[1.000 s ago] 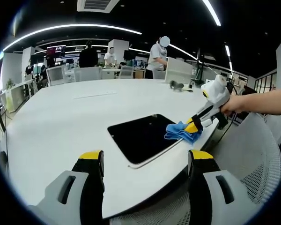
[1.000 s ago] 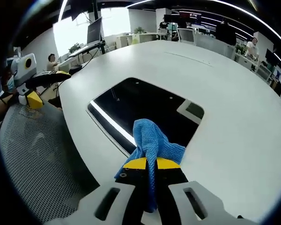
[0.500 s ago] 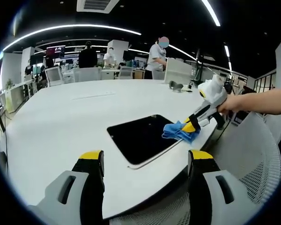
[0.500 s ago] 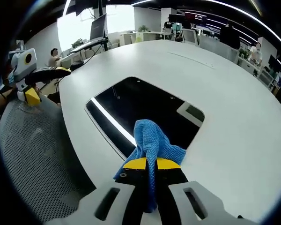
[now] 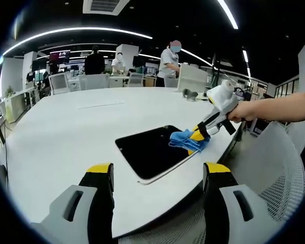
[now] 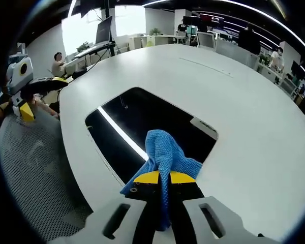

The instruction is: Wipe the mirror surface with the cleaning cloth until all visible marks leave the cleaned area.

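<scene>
— What sort of room is it?
— An open office with strip lights overhead, desks and people at the back, and a big white counter point(image 5: 56, 137) in front, a white mesh chair point(image 5: 274, 162) at its near edge.
— Where is the mirror?
— The dark mirror point(image 5: 150, 150) lies flat on the counter close to that edge; in the right gripper view the mirror point(image 6: 142, 127) reflects a bright ceiling light as a white streak.
— And the cloth?
— The blue cleaning cloth point(image 6: 165, 152) is clenched in the right tongs point(image 6: 160, 178), jaws pressed together on it, and it rests on the mirror's corner nearest those tongs. From the left gripper view the cleaning cloth point(image 5: 185, 140) sits on the mirror's right part, with the right tongs point(image 5: 198, 135) held by a hand point(image 5: 239, 111).
— The left tongs?
— The left tongs point(image 5: 160, 175) hang released, jaws wide apart, off the counter's edge and well apart from the mirror. In the right gripper view the left tongs point(image 6: 23, 109) appear at far left over the chair.
</scene>
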The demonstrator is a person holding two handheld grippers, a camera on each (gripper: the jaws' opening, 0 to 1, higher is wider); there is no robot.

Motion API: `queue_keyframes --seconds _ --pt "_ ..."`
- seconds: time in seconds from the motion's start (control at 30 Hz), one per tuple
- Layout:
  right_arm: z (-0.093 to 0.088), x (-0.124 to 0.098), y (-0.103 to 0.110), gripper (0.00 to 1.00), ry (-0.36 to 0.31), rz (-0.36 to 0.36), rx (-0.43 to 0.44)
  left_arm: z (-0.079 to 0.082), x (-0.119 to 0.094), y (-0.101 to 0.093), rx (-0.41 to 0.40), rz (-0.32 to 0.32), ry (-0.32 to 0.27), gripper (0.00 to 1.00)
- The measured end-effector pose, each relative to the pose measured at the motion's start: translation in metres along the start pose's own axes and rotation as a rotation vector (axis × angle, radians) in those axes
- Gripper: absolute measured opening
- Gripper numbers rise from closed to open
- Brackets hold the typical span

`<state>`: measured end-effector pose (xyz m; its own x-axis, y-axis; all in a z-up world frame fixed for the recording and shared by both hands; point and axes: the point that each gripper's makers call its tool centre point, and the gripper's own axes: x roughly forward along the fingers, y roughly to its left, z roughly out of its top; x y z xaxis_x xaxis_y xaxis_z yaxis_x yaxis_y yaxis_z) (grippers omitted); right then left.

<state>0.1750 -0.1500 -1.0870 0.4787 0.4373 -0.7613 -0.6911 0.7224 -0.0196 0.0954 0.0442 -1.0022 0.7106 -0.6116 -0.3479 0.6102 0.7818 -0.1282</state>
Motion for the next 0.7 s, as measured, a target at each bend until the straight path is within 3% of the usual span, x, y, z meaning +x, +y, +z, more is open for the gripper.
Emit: queue_keyframes --seconds 0.7 --pt "0.018 0.016 -0.024 0.0 -0.017 -0.039 0.003 -0.002 0.0 0.0 -0.001 -0.001 0.01 0.69"
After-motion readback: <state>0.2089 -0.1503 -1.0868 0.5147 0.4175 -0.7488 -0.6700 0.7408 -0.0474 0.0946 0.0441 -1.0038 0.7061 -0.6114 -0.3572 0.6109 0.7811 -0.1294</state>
